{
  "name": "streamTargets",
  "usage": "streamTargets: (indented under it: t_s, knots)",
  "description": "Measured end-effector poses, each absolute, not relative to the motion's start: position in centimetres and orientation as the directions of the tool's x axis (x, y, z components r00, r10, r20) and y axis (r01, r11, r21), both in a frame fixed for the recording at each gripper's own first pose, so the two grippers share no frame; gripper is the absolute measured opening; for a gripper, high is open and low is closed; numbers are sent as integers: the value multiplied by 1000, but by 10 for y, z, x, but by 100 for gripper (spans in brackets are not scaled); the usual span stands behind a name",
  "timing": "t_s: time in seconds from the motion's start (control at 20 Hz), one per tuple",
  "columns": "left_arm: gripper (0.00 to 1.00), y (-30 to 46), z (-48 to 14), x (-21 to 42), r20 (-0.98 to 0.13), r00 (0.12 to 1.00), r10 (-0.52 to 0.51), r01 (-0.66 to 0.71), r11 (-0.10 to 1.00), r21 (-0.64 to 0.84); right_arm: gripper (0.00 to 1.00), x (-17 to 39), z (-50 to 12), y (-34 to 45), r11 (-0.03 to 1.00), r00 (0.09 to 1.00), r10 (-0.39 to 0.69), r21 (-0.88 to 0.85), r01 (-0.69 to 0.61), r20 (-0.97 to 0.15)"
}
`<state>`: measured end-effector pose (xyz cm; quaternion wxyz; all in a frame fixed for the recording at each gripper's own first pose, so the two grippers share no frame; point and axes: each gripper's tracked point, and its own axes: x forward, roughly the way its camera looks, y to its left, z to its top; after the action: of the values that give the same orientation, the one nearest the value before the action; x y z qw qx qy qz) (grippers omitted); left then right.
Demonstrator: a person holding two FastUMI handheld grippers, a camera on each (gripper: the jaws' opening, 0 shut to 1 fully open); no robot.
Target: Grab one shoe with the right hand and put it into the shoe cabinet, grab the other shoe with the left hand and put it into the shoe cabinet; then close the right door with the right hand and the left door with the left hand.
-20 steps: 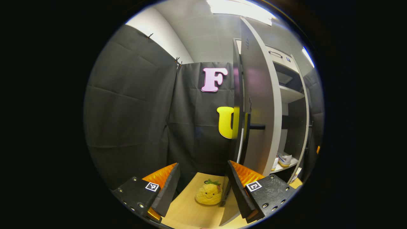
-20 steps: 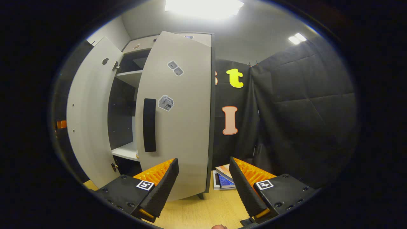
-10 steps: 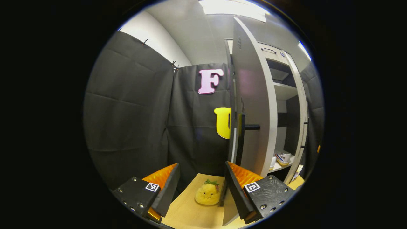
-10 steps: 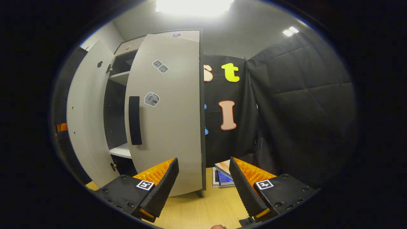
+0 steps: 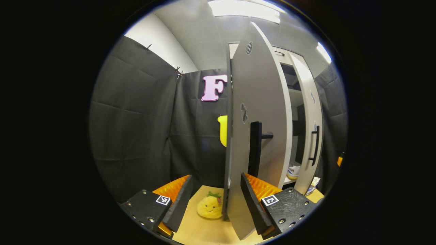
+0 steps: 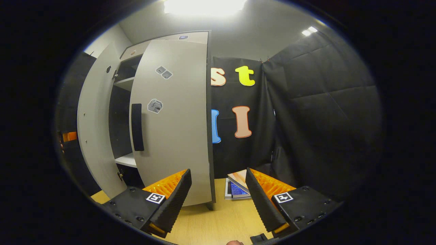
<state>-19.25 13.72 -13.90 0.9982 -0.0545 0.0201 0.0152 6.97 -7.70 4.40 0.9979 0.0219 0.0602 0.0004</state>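
Note:
In the left gripper view the grey shoe cabinet's left door stands half-closed and nearly edge-on, with its black handle. Its lower edge runs down between the fingers of my open left gripper, close to the right-hand finger. Beyond it hangs the right door, and a white shoe shows on a shelf in the narrow gap. In the right gripper view the right door, with its black handle, stands just behind my open right gripper. The left door's inner face is farther left.
A yellow plush pineapple lies on the wooden surface left of the cabinet. A stack of books lies on that surface to the cabinet's right. Black cloth walls close in on both sides. Cabinet shelves show between the doors.
Both doors have swung toward closed and the gap between them has narrowed. The left door now shows its outer face and handle, and most of the shoes are hidden.

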Motion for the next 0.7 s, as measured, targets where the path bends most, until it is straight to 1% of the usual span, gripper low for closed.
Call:
streamTargets:
  t_s: [0.05, 0.1, 0.15, 0.2, 0.3, 0.35, 0.4, 0.5, 0.65, 0.7]
  knots:
    - [78, 129, -139, -191, -41, 999, 18, -22, 993, -112, 100, 69, 43, -83, 999, 992, -2, 43, 7, -123]
    - [75, 121, -138, -190, -41, 999, 6, -11, 993, -116, 96, 69, 42, -88, 999, 992, -7, 42, 13, -126]
    - [75, 113, -138, -188, -39, 999, -5, 0, 993, -120, 96, 67, 40, -94, 999, 992, -15, 43, 20, -129]
    - [75, 104, -137, -185, -37, 999, -17, 13, 993, -122, 100, 67, 40, -100, 999, 991, -22, 44, 28, -132]
    - [75, 86, -138, -179, -37, 999, -39, 35, 993, -117, 100, 62, 42, -110, 998, 990, -36, 50, 43, -135]
    - [75, 77, -139, -175, -36, 998, -51, 47, 992, -114, 100, 62, 41, -114, 998, 990, -43, 48, 50, -136]
    - [78, 67, -137, -171, -32, 997, -67, 63, 992, -113, 100, 61, 41, -118, 997, 989, -52, 43, 59, -136]
    - [78, 47, -136, -162, -31, 995, -97, 93, 989, -117, 100, 57, 41, -128, 996, 988, -71, 36, 76, -138]
    - [78, 27, -138, -151, -26, 993, -113, 110, 988, -105, 100, 54, 39, -139, 994, 985, -93, 39, 99, -144]
    - [75, 22, -138, -148, -27, 993, -115, 111, 988, -103, 100, 53, 38, -142, 994, 984, -100, 39, 106, -145]
